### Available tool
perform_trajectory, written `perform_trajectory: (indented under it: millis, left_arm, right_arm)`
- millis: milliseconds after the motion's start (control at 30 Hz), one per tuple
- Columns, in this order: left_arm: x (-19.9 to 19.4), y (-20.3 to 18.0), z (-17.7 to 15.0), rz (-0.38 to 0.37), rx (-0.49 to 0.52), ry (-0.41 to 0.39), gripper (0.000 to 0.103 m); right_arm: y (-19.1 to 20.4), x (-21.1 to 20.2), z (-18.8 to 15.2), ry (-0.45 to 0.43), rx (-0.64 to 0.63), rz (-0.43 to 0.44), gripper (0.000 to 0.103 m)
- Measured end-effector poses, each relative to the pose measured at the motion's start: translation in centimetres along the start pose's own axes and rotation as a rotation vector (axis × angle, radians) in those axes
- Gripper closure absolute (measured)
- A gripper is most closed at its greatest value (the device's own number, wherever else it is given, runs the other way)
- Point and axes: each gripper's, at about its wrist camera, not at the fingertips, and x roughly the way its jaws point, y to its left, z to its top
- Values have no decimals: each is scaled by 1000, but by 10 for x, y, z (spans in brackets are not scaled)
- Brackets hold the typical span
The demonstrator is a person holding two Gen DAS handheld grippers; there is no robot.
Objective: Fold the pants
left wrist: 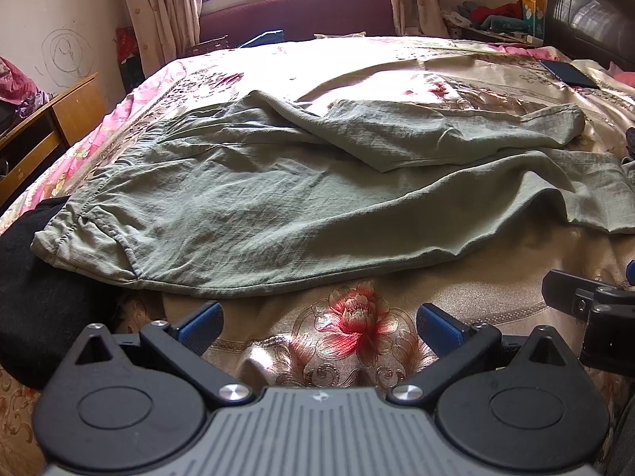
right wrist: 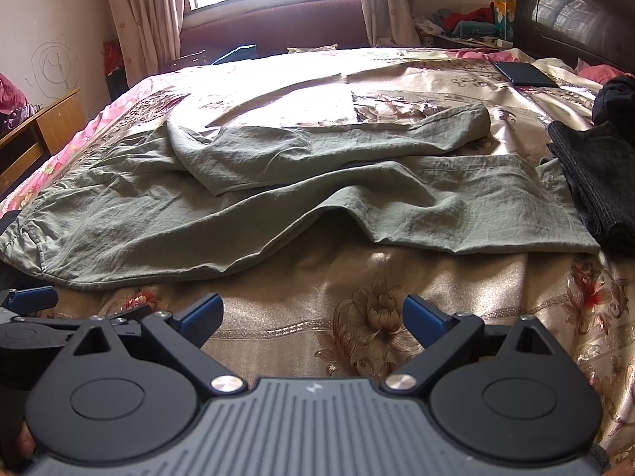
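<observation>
Grey-green pants lie spread and rumpled across the floral bedspread, waistband to the left, legs running right, the far leg folded over the near one. They also show in the right wrist view. My left gripper is open and empty, just short of the pants' near edge. My right gripper is open and empty, also short of the near edge. The right gripper shows at the right edge of the left wrist view.
Dark folded clothes lie right of the pant legs. A black garment lies at the left by the waistband. A dark phone lies near the headboard. A wooden desk stands left of the bed.
</observation>
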Motion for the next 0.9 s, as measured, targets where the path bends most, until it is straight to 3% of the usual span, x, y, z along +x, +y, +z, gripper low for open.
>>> perform_trajectory:
  millis: [900]
  left_arm:
    - [3, -4, -1, -5, 22, 9, 0]
  right_arm:
    - [-1, 5, 1, 28, 0, 5, 7]
